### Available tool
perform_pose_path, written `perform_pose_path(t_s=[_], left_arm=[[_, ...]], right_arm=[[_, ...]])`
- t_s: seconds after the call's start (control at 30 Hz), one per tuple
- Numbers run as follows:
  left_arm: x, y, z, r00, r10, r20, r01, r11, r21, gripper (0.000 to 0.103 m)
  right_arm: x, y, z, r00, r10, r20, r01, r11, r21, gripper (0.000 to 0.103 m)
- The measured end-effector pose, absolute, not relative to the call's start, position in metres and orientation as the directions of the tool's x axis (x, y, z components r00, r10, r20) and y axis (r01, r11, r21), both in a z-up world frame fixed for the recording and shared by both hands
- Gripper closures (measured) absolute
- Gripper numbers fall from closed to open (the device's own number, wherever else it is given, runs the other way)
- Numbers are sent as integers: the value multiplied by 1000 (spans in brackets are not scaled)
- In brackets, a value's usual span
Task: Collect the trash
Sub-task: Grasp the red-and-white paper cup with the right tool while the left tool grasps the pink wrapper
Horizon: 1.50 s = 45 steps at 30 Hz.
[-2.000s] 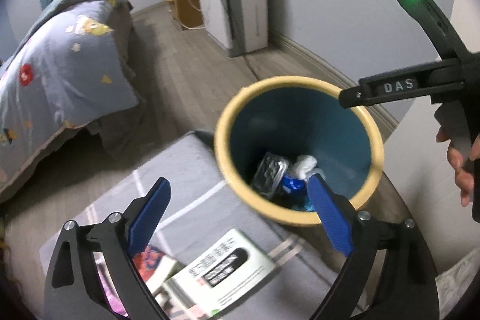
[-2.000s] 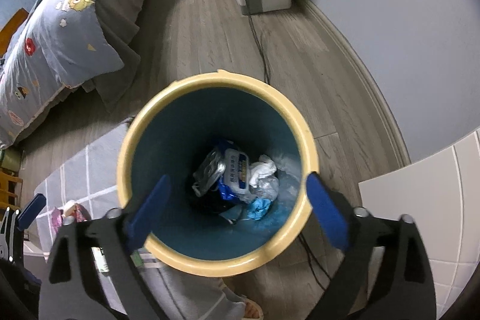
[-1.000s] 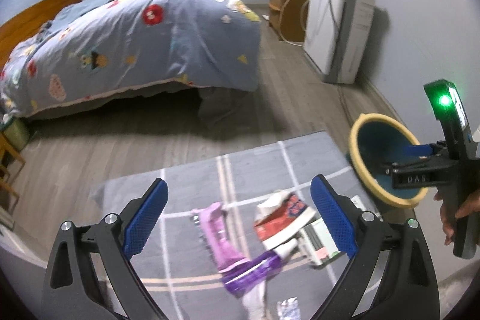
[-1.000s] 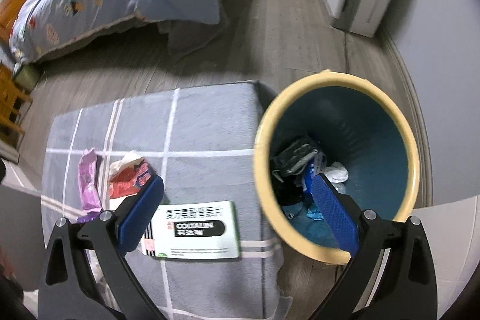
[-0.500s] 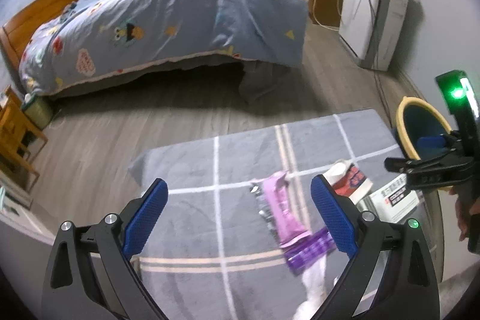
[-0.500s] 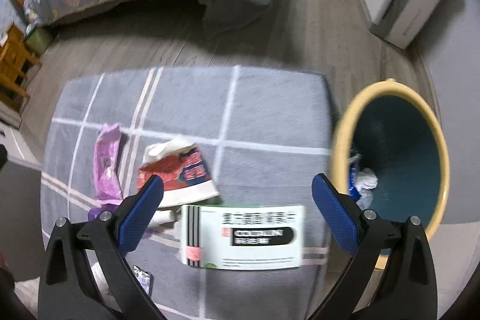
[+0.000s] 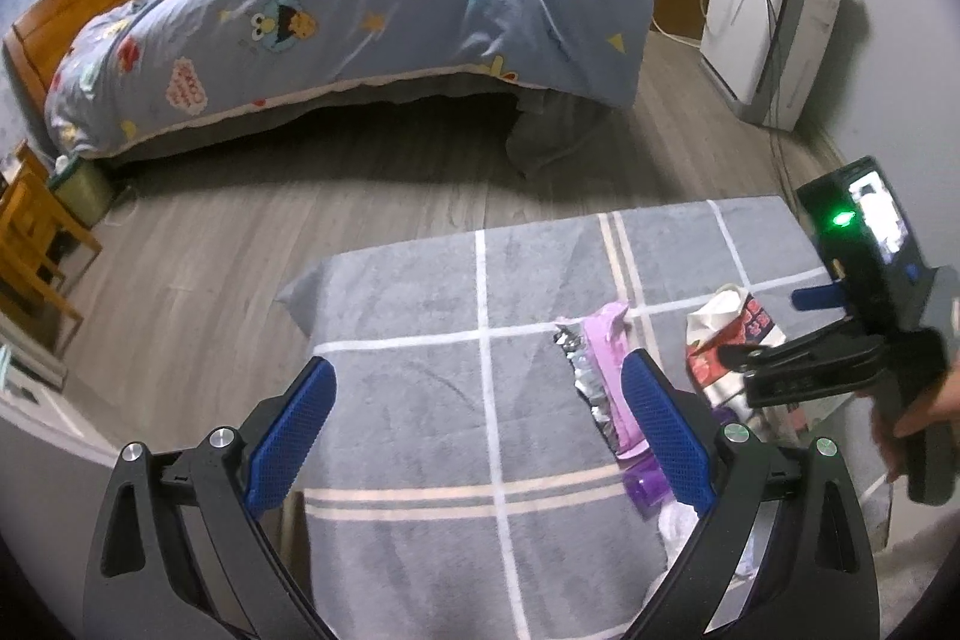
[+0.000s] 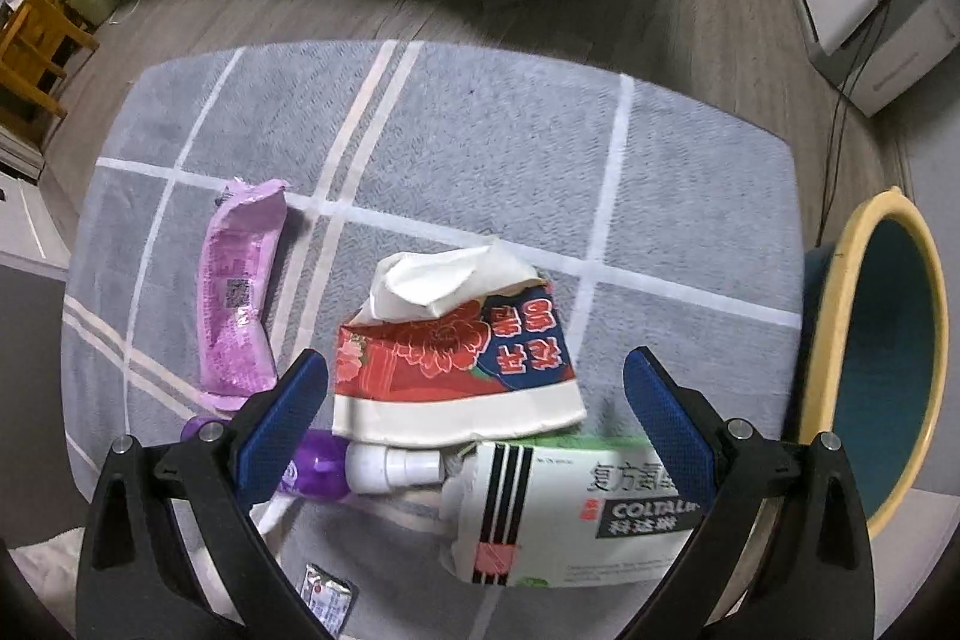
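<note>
Here, crumpled red tissue pack [image 8: 456,370], white paper poking out.

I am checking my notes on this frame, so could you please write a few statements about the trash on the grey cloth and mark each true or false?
1. The right gripper is open, holding nothing. True.
2. The red tissue pack lies inside the bin. False: it lies on the grey cloth.
3. The purple wrapper lies left of the tissue pack. True.
4. The left gripper grips the wrapper. False: it is open and empty.
5. The white medicine box stands upright. False: it lies flat.
</note>
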<state>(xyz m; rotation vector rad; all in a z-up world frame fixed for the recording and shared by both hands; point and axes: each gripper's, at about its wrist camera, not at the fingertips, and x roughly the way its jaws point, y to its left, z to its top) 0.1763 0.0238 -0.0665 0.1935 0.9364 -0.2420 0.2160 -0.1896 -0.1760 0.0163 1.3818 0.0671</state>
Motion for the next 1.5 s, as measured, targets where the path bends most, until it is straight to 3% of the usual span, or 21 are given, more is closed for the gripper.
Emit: perform_pose_path(t_s=[0.2, 0.4, 0.47, 0.7, 1.1, 1.3, 1.4, 1.47, 1.5], left_arm=[[180, 19, -69, 554, -146, -820, 309, 950, 39, 8], [183, 20, -78, 531, -136, -837, 308, 950, 41, 8], [183, 22, -81, 525, -133, -841, 305, 952, 40, 8], [188, 11, -100, 472, -136, -871, 307, 951, 17, 8], [198, -43, -155, 359, -139, -923, 339, 941, -10, 10], [205, -56, -176, 284, -137, -949, 354, 935, -29, 34], [208, -60, -183, 248, -142, -958, 354, 934, -47, 49], [208, -62, -189, 227, -141, -964, 359, 932, -52, 66], [208, -63, -190, 225, -140, -964, 361, 931, -51, 68]], right_arm=[[224, -181, -196, 136, 99, -986, -14, 995, 98, 6], [229, -165, -212, 108, 22, -994, -69, 998, 14, 6], [232, -166, -210, 124, 30, -992, -47, 999, 24, 11], [233, -196, -192, 177, 119, -977, 46, 991, 128, 12], [229, -244, -162, 275, 144, -951, 121, 976, 183, 12], [228, -254, -161, 274, 144, -951, 113, 977, 181, 12], [225, -259, -161, 276, 152, -949, 107, 976, 188, 12], [224, -259, -161, 276, 151, -949, 99, 978, 184, 12], [224, -259, -161, 277, 149, -949, 93, 979, 181, 12]])
